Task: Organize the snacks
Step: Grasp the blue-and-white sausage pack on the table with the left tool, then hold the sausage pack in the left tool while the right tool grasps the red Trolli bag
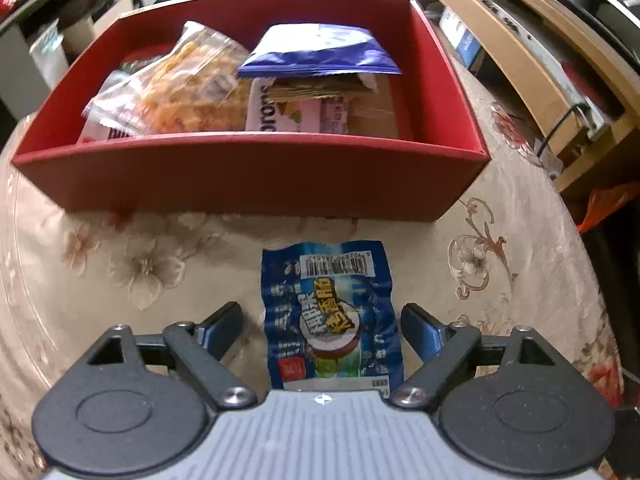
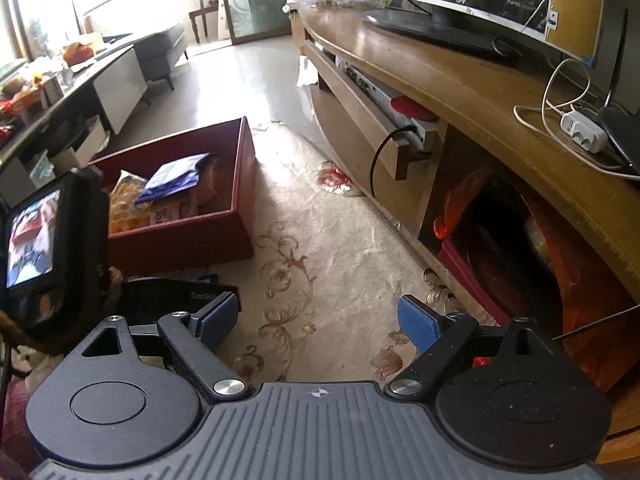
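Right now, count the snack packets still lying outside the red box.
1. A blue packet lies flat on the floral cloth, just in front of the red box and between the open left fingers. Others may be hidden beyond these views.

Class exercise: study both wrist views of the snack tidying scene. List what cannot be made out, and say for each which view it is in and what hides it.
- Left wrist view: the near end of the blue snack packet is covered by the left gripper body.
- Left wrist view: snacks low in the red box are buried under the clear bag and dark blue pouch.
- Right wrist view: the box's left part is hidden by a dark device with a screen.
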Motion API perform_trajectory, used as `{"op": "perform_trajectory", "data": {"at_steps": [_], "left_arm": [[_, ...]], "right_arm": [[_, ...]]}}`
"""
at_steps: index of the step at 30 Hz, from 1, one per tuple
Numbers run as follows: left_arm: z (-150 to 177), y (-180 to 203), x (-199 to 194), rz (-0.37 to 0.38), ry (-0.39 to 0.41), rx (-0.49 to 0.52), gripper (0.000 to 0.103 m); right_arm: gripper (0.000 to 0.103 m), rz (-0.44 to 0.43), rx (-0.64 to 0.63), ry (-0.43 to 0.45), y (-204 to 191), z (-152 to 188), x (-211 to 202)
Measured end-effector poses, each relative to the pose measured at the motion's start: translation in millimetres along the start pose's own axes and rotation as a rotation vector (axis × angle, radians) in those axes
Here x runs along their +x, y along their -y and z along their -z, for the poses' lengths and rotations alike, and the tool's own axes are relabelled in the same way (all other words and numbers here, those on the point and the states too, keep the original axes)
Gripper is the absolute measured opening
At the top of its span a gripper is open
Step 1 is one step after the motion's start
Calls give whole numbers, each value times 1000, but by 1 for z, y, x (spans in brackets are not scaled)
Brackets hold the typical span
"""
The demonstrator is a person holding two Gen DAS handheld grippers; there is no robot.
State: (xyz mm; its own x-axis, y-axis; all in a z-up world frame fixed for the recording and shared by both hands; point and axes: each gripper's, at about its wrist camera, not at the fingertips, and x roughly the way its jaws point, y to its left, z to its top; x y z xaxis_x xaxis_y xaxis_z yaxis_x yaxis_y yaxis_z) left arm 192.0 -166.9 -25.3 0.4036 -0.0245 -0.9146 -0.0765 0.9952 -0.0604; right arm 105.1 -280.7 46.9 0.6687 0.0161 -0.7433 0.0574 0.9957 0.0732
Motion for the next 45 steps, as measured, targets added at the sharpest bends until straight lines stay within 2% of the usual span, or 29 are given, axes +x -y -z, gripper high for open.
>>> {"op": "perform_trajectory", "data": {"at_steps": [1, 3, 6, 8, 13, 19, 22, 26, 35, 37, 39, 45], "left_arm": [[1, 2, 0, -6, 10, 19, 81], [0, 3, 0, -9, 19, 50, 68], [-2, -12, -4, 38, -12, 57, 68], [-1, -26, -9, 38, -19, 62, 68], [17, -62, -25, 31, -29, 140, 68], [39, -101, -36, 77, -62, 144, 68], [46, -104, -39, 135, -92, 140, 68], [50, -104, -39, 156, -91, 157, 68], [55, -109, -52, 180, -87, 176, 68], [56, -109, -53, 174, -78, 190, 68], [58, -108, -53, 158, -68, 206, 68], [62, -103, -47, 111, -46, 252, 68]], "right_arm": [[91, 0, -1, -4, 0, 0, 1], [91, 2, -10, -9, -1, 1, 2], [91, -2, -23, -18, -3, 1, 3], [90, -5, -44, -28, -6, 3, 4], [90, -29, -132, -84, -19, 16, 12], [90, -71, -249, -144, -32, 40, 27], [90, -93, -276, -172, -38, 46, 36], [90, -103, -262, -236, -46, 53, 44], [90, -157, -252, -336, -58, 94, 21], [90, -144, -268, -310, -63, 96, 14], [90, -94, -289, -275, -67, 94, 13], [90, -4, -319, -255, -83, 87, 35]]}}
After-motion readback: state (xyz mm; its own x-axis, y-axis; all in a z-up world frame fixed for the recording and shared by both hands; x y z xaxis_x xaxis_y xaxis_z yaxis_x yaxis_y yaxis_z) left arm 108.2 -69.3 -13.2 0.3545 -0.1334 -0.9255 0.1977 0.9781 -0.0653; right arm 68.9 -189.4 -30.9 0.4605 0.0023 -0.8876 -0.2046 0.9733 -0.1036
